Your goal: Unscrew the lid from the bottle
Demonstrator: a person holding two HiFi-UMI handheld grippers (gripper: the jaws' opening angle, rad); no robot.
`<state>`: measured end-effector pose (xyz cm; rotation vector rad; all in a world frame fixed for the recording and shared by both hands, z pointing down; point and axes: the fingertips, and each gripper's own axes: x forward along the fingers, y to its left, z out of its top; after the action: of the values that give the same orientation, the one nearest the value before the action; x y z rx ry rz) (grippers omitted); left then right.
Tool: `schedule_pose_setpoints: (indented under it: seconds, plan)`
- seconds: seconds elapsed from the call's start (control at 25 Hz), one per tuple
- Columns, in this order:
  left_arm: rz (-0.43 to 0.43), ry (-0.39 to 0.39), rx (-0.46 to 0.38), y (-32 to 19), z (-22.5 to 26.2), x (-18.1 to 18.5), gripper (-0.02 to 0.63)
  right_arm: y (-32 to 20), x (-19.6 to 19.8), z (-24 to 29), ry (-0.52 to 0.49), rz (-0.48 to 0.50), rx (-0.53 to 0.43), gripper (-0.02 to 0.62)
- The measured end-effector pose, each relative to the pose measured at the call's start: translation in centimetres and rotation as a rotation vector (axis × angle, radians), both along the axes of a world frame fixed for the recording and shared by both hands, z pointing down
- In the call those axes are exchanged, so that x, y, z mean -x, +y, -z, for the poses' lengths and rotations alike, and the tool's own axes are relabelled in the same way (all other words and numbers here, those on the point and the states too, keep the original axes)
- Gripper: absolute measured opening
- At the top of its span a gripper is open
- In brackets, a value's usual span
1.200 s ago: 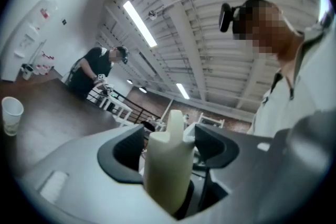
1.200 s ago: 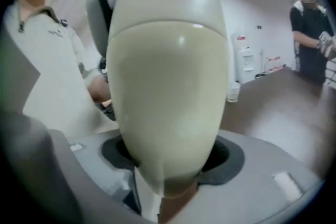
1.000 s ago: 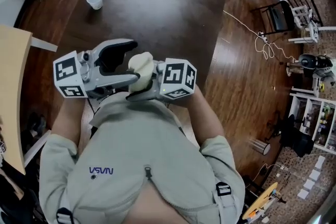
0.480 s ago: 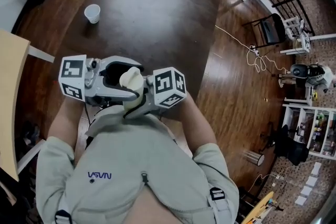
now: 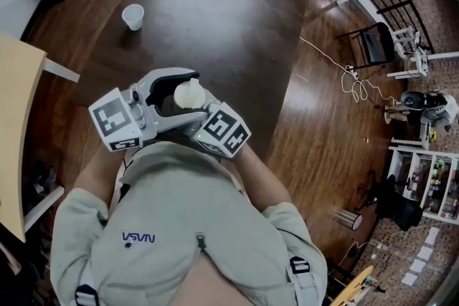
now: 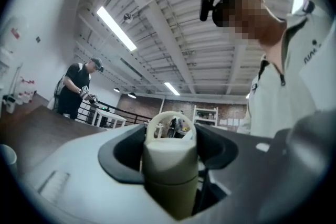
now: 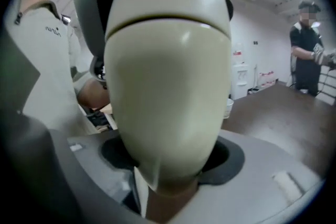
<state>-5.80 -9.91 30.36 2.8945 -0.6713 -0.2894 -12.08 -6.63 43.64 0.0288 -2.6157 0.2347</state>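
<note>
Close against the person's chest, the right gripper [image 7: 169, 186] is clamped on the body of the bottle [image 7: 168, 97]. The bottle's long axis runs away from it into the left gripper [image 5: 181, 92], whose jaws have just been closing and now press the lid [image 6: 169, 157] from both sides, placed to twist it. Beyond the bottle lies a dark wooden table [image 5: 215, 11] with a white cup [image 5: 133, 16], then plank floor [image 5: 323, 97] and a chair [image 5: 379, 21].

Bottle [image 5: 189, 92] sits between my left tongs [image 5: 185, 98], at nine o'clock, and right tongs [image 5: 199, 111], at five, above the counter [image 5: 222, 3]; cup [image 5: 133, 16] at eleven.
</note>
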Motion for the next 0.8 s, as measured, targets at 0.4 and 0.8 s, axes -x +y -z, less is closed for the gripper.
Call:
schedule_pose_setpoints:
  seconds: [0.4, 0.8]
  plan:
    - [0.330, -0.137, -0.039, -1.7, -0.6, -1.0, 0.287, -5.7, -2.0, -1.1, 0.105, -0.472, -0.208, 0.299]
    - [0.149, -0.046, -0.001, -0.5, -1.3, -0.8, 0.331, -3.7, -1.6, -1.3, 0.058, -0.347, -0.119, 0.299]
